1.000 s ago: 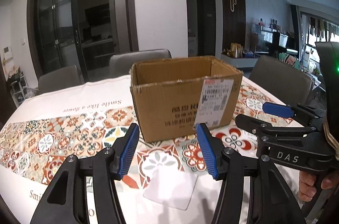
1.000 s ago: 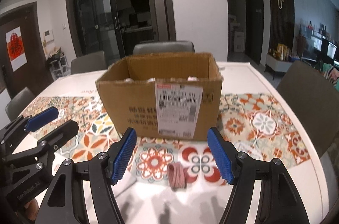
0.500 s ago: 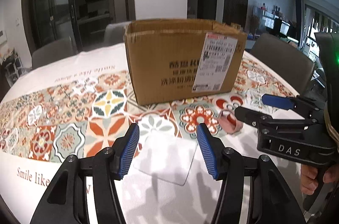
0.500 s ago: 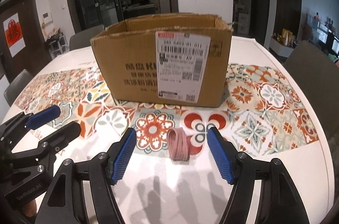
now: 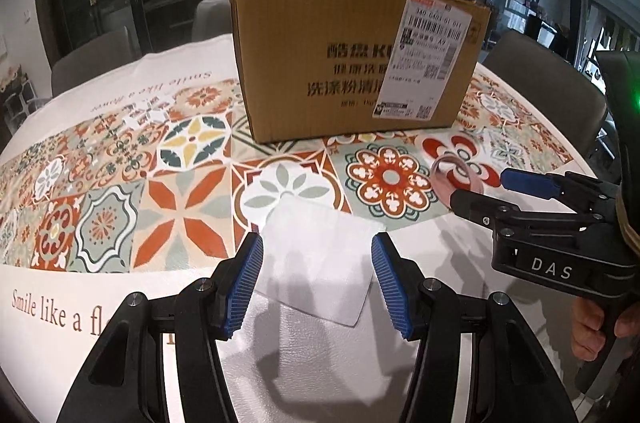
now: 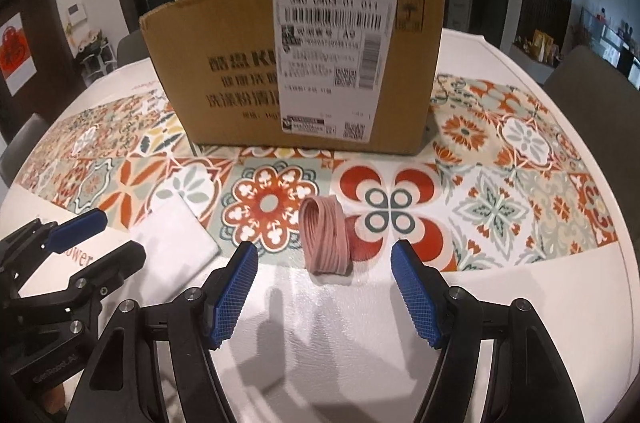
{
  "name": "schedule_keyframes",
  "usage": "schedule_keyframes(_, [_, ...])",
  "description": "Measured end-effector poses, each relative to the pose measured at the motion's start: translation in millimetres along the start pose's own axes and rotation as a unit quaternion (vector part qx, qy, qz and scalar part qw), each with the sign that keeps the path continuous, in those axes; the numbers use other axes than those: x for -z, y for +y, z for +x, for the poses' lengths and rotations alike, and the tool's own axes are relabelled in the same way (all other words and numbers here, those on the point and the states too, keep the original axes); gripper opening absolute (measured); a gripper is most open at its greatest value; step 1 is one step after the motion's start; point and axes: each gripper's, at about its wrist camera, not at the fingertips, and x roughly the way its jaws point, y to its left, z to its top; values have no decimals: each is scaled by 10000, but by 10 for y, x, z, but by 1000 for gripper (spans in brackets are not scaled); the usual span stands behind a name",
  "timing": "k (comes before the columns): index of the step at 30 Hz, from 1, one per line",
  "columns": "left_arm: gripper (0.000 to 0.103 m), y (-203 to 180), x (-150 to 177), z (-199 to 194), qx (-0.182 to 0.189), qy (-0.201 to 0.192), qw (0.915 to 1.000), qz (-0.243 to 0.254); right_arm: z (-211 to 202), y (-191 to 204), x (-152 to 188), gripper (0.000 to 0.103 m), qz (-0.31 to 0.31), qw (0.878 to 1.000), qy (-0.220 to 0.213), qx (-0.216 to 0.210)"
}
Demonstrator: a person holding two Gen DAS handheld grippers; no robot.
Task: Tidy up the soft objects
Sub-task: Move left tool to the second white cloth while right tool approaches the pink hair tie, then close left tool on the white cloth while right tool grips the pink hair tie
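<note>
A flat white soft pad (image 5: pixel 320 255) lies on the table; it also shows in the right wrist view (image 6: pixel 174 239). My left gripper (image 5: pixel 318 287) is open, low over the pad, its blue pads either side of the near part. A pink coiled soft band (image 6: pixel 324 235) stands on edge on the table; it shows in the left wrist view (image 5: pixel 456 177) behind the right gripper. My right gripper (image 6: pixel 324 299) is open and empty, just short of the band. A cardboard box (image 6: pixel 300 63) stands behind both items; its inside is hidden.
The table wears a patterned tile-print cloth (image 5: pixel 120 191) with white borders. Grey chairs (image 5: pixel 96 59) stand around the far side. The right gripper's body (image 5: pixel 560 231) sits close on the left gripper's right. The table edge curves at the right (image 6: pixel 624 255).
Both grippers have dropped lower and moved forward toward the table. The pad now lies between the left pads and the pink band sits closer to the right gripper. Both stay open.
</note>
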Motion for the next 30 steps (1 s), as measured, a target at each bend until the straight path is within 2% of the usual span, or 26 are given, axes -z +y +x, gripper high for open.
schedule_keyframes(13, [56,99,65,274,84,368,9990,-250,247,-2,-9,69,-31,9998,185,48])
schedule_keyframes(19, [56,71,95,293,-40,254,9995,-175,295,0,-4,64,-63,9998,161,47])
schedule_keyframes(21, [55,61,99,296,-102,246,9995,-146,297,-2,-5,55,-86,9998,134,102])
schedule_keyframes(24, [45,79,87,293,-156,233,9994,-192,294,-6,-1,49,-120,9997,105,169])
schedule_keyframes(25, [39,83,86,292,-167,226,9994,-203,293,-8,-1,47,-121,9997,97,180])
schedule_keyframes(26, [32,83,85,288,-151,216,9994,-208,291,-1,-2,42,-137,9997,85,178])
schedule_keyframes(30, [21,87,81,282,-97,201,9995,-242,282,39,4,27,-231,9997,92,86])
